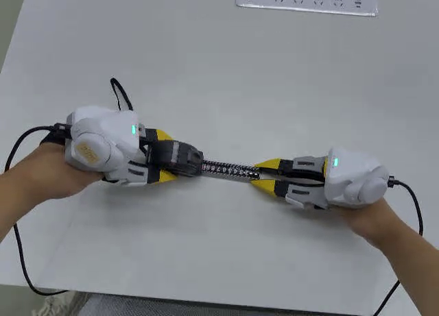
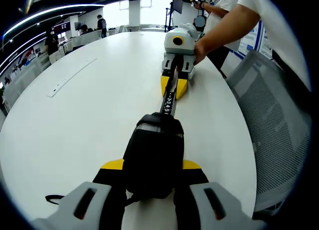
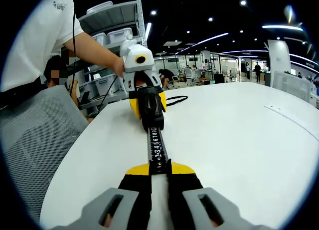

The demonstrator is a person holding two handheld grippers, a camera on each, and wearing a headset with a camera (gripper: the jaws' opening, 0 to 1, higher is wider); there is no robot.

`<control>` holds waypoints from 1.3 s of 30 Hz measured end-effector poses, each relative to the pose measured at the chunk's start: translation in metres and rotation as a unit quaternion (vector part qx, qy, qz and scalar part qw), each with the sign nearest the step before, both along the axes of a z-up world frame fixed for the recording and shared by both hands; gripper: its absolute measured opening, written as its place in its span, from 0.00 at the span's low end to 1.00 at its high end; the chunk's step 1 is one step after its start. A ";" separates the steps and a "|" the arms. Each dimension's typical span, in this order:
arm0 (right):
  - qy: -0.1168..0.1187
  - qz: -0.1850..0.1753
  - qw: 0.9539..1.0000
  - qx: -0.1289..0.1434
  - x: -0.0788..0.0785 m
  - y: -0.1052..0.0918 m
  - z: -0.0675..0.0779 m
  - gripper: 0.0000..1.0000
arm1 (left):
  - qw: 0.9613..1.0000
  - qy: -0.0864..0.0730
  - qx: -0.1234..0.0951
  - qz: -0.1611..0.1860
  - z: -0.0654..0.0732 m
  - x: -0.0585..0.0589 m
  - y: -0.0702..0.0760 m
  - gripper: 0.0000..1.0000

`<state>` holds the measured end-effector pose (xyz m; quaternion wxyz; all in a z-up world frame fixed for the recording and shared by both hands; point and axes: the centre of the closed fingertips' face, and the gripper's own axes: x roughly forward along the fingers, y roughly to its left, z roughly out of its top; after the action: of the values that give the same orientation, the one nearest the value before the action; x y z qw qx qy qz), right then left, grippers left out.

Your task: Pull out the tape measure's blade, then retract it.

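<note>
While the left gripper (image 1: 164,156) is gripping the single black tape measure (image 1: 182,158) by its case, with the jaws closed against both of its sides, the right gripper (image 1: 265,175) is pinching the far end of the blade (image 1: 230,170), with its jaws pressed together on the tip. The numbered blade is spanning the short gap between the two grippers, running straight and low over the white table (image 1: 226,76). One power strip (image 1: 306,1) is lying well apart, near the table's far edge.

tape measure (image 1: 180,158) in left tool (image 1: 164,156) | blade (image 1: 230,170) spans to right tool (image 1: 264,174) | power strip (image 1: 306,1) behind
</note>
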<state>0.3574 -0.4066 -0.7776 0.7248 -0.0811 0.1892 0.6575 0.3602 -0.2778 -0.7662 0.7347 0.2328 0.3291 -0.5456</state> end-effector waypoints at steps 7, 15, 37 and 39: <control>0.004 -0.006 1.000 0.000 0.001 -0.007 0.000 0.09 | 1.000 0.000 0.000 0.000 0.000 0.000 0.000 0.33; 0.008 -0.013 1.000 0.000 -0.001 -0.011 0.005 0.09 | 1.000 0.001 0.000 0.000 0.000 0.000 0.000 0.33; 0.009 -0.024 1.000 0.002 -0.001 -0.032 0.006 0.09 | 1.000 0.001 0.003 0.001 0.000 0.000 0.000 0.33; 0.013 -0.025 1.000 0.004 -0.001 -0.034 0.007 0.09 | 1.000 0.001 0.002 0.000 0.000 0.000 -0.001 0.33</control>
<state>0.3561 -0.4404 -0.7710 0.7385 -0.0649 0.1984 0.6411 0.3604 -0.2783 -0.7663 0.7338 0.2337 0.3315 -0.5450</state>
